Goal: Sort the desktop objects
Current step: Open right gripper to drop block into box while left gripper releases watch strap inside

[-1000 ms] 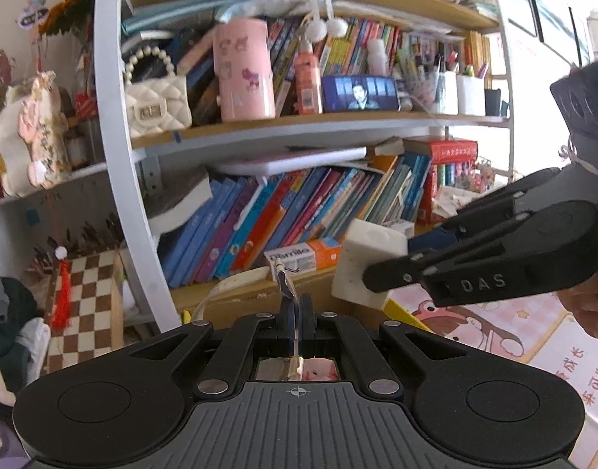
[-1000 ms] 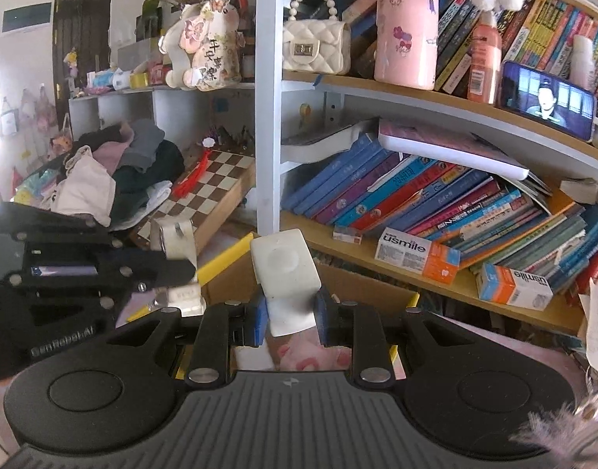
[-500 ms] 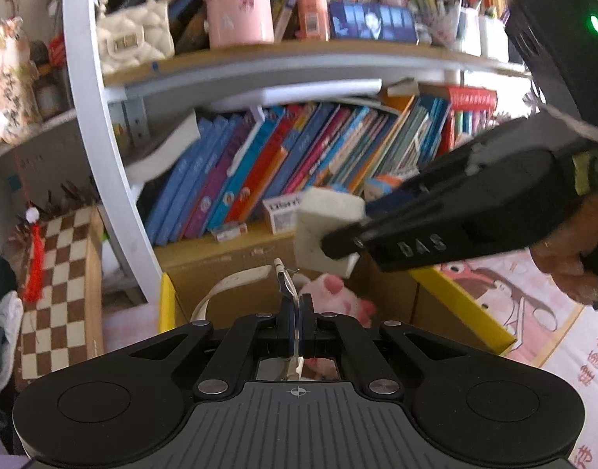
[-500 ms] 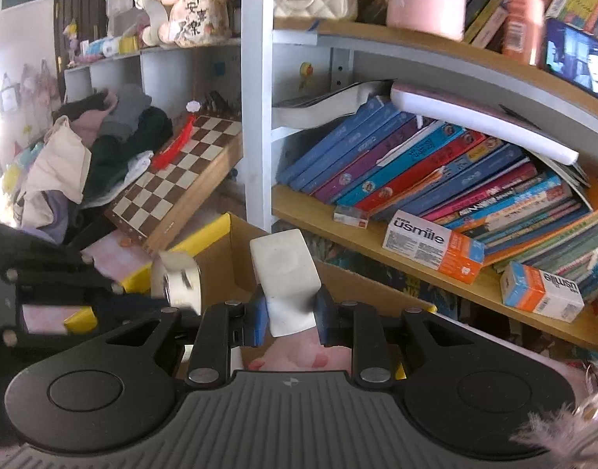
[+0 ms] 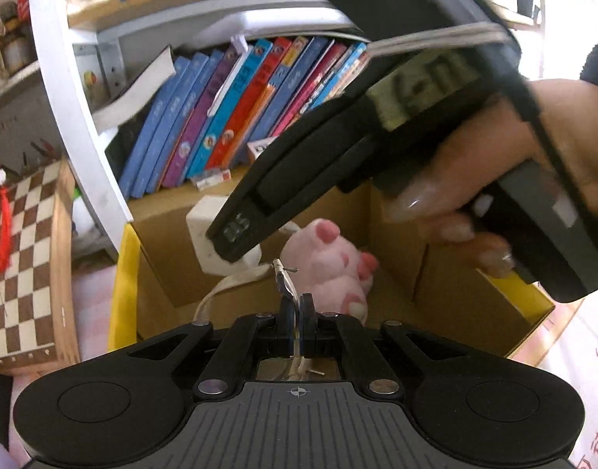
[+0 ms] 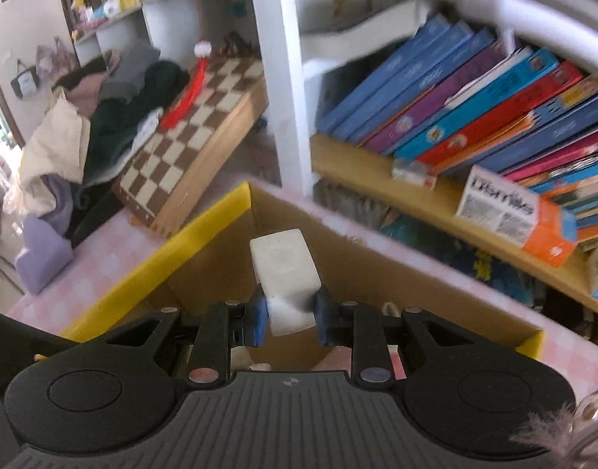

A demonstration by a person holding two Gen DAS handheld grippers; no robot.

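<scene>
Over the open cardboard box (image 6: pixel 220 269) with its yellow rim, we hold the right hand-held gripper (image 6: pixel 290 314), its blue-padded fingers (image 6: pixel 259 318) clamped on the lower end of a white block (image 6: pixel 285 273) that stands upright between them. From the left wrist view we see that same white block (image 5: pixel 205 230) above the box (image 5: pixel 162 258), partly hidden by the right hand-held gripper (image 5: pixel 236 234) and the hand (image 5: pixel 533 156) gripping its handle. Our left hand-held gripper (image 5: pixel 297 322) has its jaws pressed nearly together on a thin metal clip (image 5: pixel 283 279) with a whitish strap looping off to the left. A pink plush paw (image 5: pixel 330 262) lies inside the box. Behind it, leaning books (image 6: pixel 474 105) fill the shelf, and a chessboard (image 6: pixel 193 133) rests tilted to the left.
</scene>
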